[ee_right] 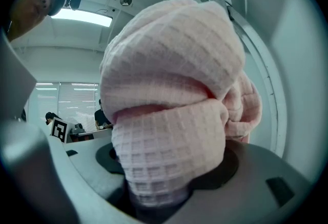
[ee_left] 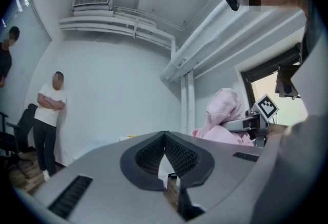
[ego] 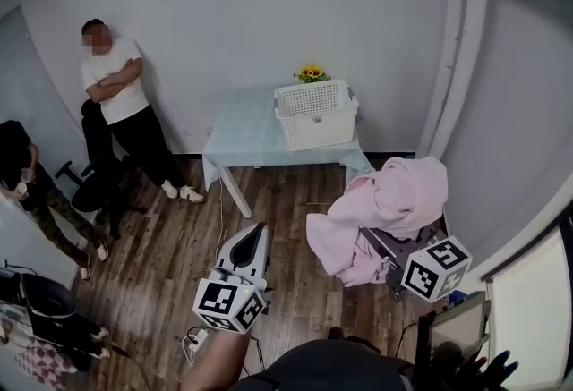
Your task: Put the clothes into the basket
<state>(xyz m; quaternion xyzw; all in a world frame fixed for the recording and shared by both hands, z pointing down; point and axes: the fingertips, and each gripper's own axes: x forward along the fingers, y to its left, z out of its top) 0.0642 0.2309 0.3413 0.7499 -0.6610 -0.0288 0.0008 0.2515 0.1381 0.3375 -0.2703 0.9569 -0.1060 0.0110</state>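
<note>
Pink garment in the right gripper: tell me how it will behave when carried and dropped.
The pink garment is probably floppy: it hangs in loose folds. Its thick waffle knit likely grips well and is not slippery. Trailing ends may snag the basket rim.

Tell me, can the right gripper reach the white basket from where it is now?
Probably not yet: the right gripper, shut on the pink garment, is well short of the basket on the table. Only open floor lies between them.
</note>
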